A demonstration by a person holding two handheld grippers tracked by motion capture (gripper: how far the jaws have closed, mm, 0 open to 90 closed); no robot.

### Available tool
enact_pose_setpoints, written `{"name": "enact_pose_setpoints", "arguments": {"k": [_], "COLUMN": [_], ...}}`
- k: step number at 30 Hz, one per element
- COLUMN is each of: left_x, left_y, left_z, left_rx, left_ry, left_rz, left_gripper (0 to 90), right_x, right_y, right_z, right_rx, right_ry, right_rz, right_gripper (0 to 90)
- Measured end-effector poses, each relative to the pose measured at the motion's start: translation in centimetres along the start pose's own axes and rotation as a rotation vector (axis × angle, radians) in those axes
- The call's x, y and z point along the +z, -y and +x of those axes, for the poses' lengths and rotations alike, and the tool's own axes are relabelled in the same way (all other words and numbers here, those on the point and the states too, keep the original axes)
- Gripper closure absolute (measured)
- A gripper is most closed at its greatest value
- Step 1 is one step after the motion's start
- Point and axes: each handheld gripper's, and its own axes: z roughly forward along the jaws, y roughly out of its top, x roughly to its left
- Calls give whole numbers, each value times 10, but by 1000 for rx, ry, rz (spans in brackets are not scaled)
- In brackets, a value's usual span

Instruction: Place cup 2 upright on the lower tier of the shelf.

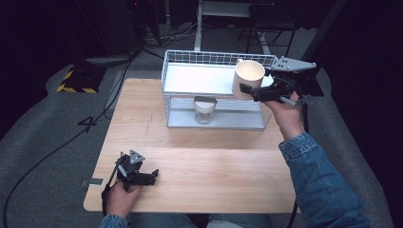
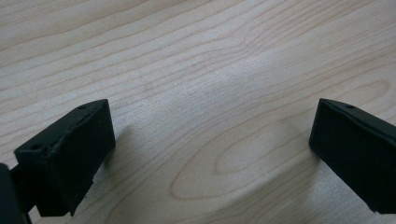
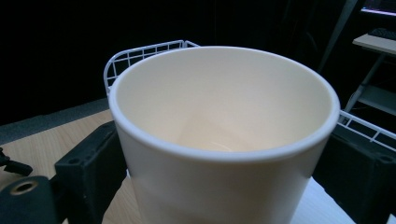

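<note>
A cream-white cup (image 1: 248,78) hangs in the air over the right end of the white wire rack (image 1: 215,90), its mouth tipped toward the camera. My right gripper (image 1: 256,92) is shut on this cup (image 3: 224,140), a black jaw pressing each side of its wall. On the rack's lower shelf stands a small clear jar (image 1: 205,110) with a lid. My left gripper (image 1: 151,176) rests low over the wooden table (image 1: 199,161) near the front left corner. Its fingers (image 2: 70,154) stand wide apart above bare wood, nothing between them.
The two-tier rack stands at the table's far edge, its upper shelf (image 1: 199,78) white and flat. Black cables (image 1: 57,147) trail over the grey floor at the left. A yellow-and-black striped block (image 1: 76,80) lies beyond the table's left corner.
</note>
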Motion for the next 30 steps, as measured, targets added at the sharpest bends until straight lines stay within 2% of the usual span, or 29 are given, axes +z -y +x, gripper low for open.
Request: {"name": "enact_pose_setpoints", "arguments": {"k": [4,15,23,30], "left_x": [0,1,1,1], "left_y": [0,-1,-1,-1], "left_z": [0,0,0,0], "left_rx": [2,2,-2,-2], "left_ry": [3,4,5,4], "left_rz": [0,-1,-2,-2], "left_gripper": [7,7,7,7], "right_x": [15,39,58,74], "right_y": [-3,-7,-7,-5], "right_z": [-6,-17,-25,-26], "right_rx": [8,16,29,30], "right_ry": [7,27,22,23], "right_rz": [0,-4,-12,1], "right_gripper": [95,96,96,95]}}
